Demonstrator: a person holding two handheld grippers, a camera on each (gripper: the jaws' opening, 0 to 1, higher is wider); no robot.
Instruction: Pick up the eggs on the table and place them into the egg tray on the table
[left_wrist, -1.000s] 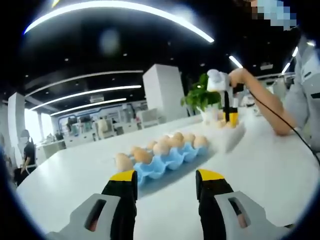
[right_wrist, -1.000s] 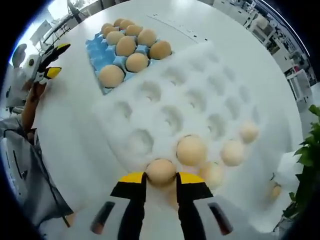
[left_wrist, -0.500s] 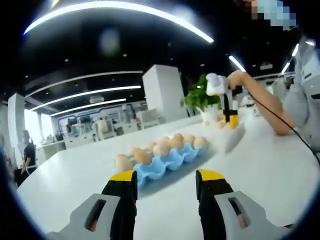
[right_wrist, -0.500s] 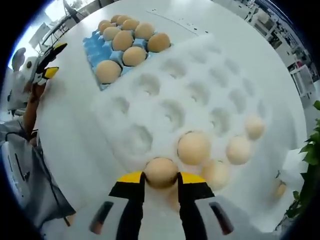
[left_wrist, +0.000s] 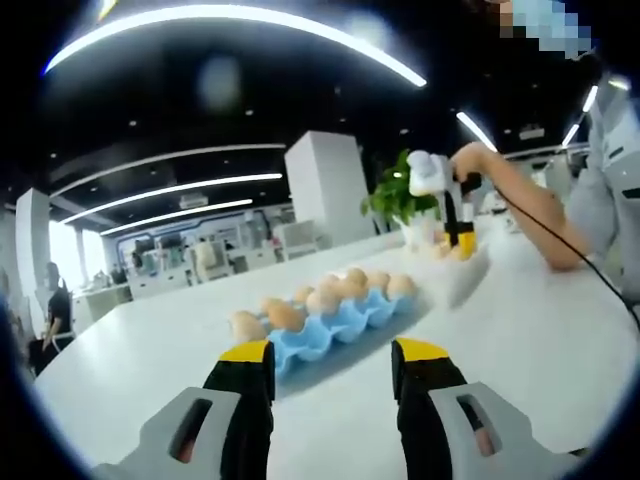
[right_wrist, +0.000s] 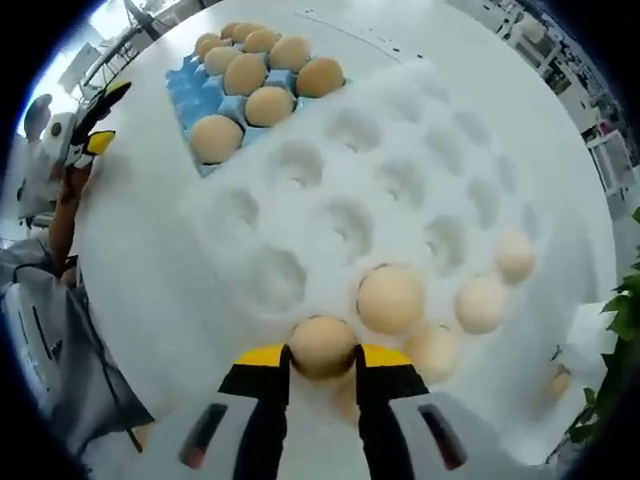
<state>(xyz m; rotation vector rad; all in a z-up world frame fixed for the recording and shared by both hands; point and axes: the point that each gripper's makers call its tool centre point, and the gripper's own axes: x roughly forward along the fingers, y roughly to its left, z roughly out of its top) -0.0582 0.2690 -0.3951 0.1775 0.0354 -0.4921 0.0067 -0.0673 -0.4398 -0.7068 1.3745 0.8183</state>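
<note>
Right gripper clamped on one egg over the white tray; left gripper idle and open.

The white table (right_wrist: 150, 240) carries a white foam egg tray (right_wrist: 400, 180), most cups bare, four loose eggs (right_wrist: 390, 298) seated toward 4 o'clock in the right gripper view. A blue egg tray (right_wrist: 195, 90), loaded with brown eggs, touches it at 11 o'clock. The right gripper (right_wrist: 322, 365) has its jaws closed against an egg (right_wrist: 322, 346) at 6 o'clock. The left gripper (left_wrist: 333, 365), jaws parted and holding nothing, faces the blue tray's end.
</note>
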